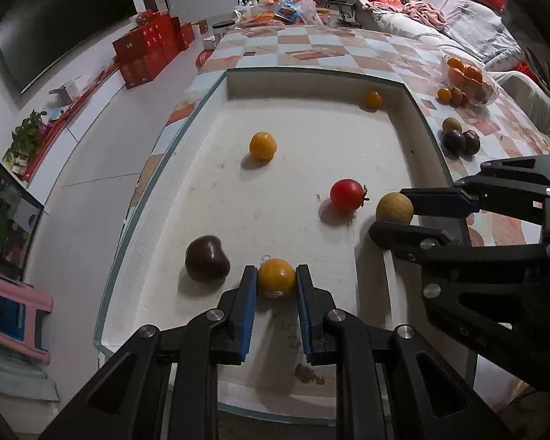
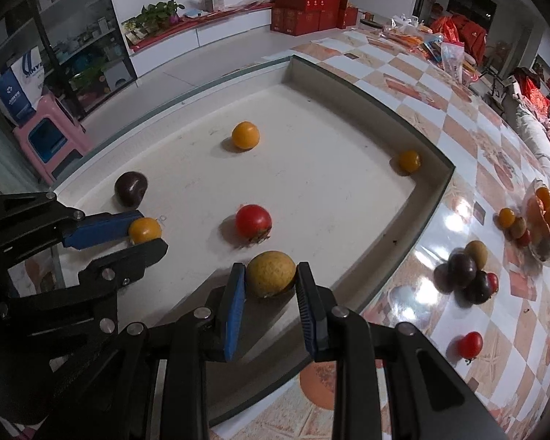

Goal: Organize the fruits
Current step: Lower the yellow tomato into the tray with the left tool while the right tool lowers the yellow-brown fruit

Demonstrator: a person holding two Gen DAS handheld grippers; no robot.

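Observation:
A sunken white tray area (image 1: 304,84) in the table holds loose fruit. My left gripper (image 1: 276,275) is shut on a small orange fruit (image 1: 276,278), also in the right wrist view (image 2: 145,230). My right gripper (image 2: 270,273) is shut on a tan round fruit (image 2: 271,273), seen from the left wrist too (image 1: 394,208). A red tomato (image 1: 346,195) lies between them. A dark purple fruit (image 1: 206,262), an orange fruit (image 1: 262,145) and another orange one (image 1: 372,99) in the far corner lie in the tray.
On the checkered tabletop right of the tray lie a pile of dark and tan fruits (image 2: 465,271), a lone red tomato (image 2: 470,344) and a clear bowl of oranges (image 2: 544,220). A pink stool (image 2: 51,139) stands on the floor beyond the tray.

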